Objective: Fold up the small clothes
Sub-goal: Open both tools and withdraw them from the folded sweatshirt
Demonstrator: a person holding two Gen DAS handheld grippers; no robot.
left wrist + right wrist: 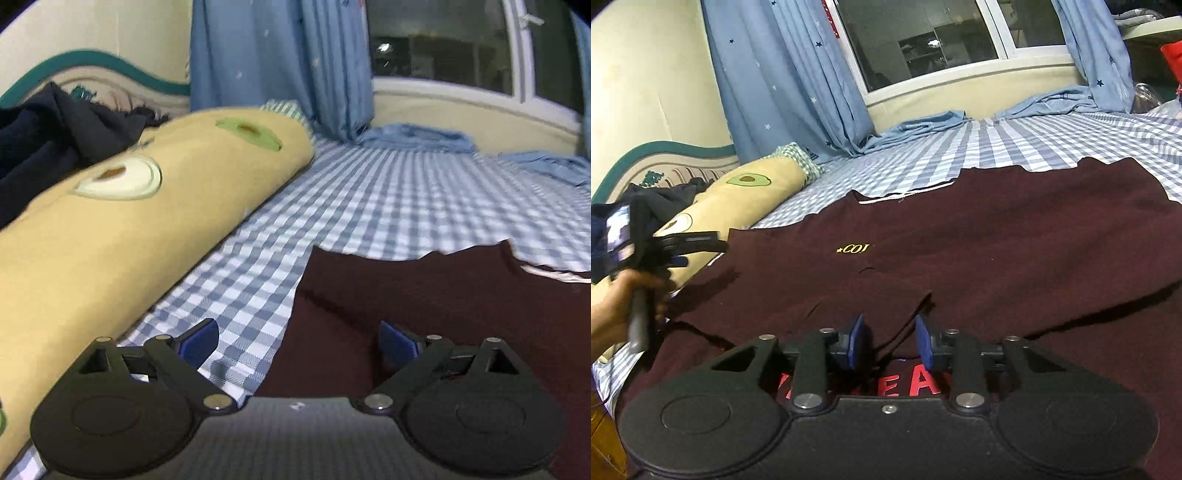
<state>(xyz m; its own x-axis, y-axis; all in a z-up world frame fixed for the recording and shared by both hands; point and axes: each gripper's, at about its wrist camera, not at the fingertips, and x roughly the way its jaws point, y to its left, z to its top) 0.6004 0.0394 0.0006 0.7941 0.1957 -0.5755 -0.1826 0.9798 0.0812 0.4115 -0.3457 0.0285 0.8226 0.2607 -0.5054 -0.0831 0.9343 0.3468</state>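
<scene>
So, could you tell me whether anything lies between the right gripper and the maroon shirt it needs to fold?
Nothing visible does. The right gripper hangs just over the maroon shirt, its fingers part open above a folded edge. Only bare cloth lies ahead. The avocado pillow sits off to the side on the checked bedsheet.

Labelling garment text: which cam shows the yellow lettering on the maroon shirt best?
Right wrist view. The yellow lettering sits sharp near mid-frame on the maroon shirt, spread across the checked bedsheet. The left wrist view catches only a plain corner of the shirt; no lettering is visible there.
</scene>
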